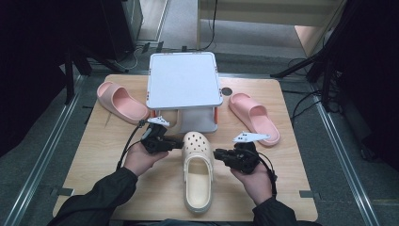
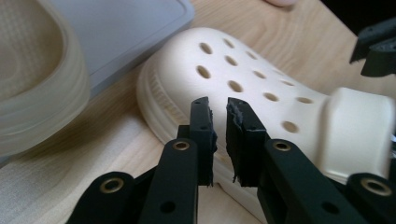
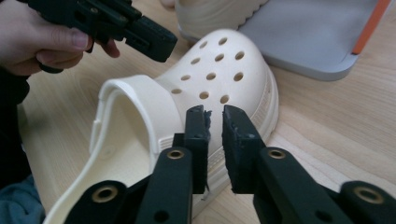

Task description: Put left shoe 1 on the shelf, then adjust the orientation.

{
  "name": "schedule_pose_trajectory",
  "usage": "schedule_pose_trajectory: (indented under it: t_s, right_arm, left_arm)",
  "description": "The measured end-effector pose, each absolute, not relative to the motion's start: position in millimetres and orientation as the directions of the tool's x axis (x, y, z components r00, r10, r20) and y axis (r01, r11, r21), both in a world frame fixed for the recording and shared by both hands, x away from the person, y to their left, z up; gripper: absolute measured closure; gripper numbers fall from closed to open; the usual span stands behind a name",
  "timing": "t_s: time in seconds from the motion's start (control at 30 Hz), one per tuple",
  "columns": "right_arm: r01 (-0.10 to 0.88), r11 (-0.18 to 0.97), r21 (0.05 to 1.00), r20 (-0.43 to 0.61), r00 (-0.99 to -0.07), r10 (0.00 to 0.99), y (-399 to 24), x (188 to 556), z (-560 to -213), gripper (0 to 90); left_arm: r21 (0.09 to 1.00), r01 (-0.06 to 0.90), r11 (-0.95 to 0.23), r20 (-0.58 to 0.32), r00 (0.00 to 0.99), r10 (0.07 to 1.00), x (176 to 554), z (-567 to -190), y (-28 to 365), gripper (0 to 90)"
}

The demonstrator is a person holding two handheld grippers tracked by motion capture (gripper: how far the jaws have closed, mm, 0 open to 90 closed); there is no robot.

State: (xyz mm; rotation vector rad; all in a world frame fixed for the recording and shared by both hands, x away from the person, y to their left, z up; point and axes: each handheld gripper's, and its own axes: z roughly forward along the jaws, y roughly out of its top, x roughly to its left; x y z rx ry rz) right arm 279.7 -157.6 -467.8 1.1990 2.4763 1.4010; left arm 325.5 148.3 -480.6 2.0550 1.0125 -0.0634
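Wooden table (image 1: 103,155), grey carpeted floor (image 1: 33,155), dark stands (image 1: 324,61), pale cabinet (image 1: 263,12)

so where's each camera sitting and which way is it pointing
High view: above the person's side of the table, facing forward and down; both forearms, the left gripper and right gripper show.
Left gripper view: rides the left gripper, facing the cream clog from its left side; its own jaws show, nearly closed.
Right gripper view: rides the right gripper, facing the clog's other side; its jaws and the person's left hand show.
All three share the clog.

Even overhead light; soft close-up blur.
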Motion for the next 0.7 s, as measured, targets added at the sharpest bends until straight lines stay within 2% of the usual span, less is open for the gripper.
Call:
schedule_pose_trajectory:
  t_s: [0.13, 0.43, 0.7]
  right_arm:
    - [0.558, 0.279, 0.781, 0.272, -0.706, 0.654, -162, 266, -461, 67.0]
    - [0.591, 0.275, 0.759, 0.310, -0.698, 0.646, -162, 243, -467, 57.0]
    - [0.607, 0.294, 0.738, 0.322, -0.700, 0.637, -155, 241, -475, 56.9]
  left_arm:
    - [0.671, 0.673, -0.309, -0.392, 0.677, 0.622, 325, -464, 159, 79.2]
    - [0.693, 0.658, -0.292, -0.375, 0.676, 0.634, 325, -440, 180, 79.6]
    - [0.698, 0.653, -0.294, -0.372, 0.681, 0.630, 328, -425, 186, 80.3]
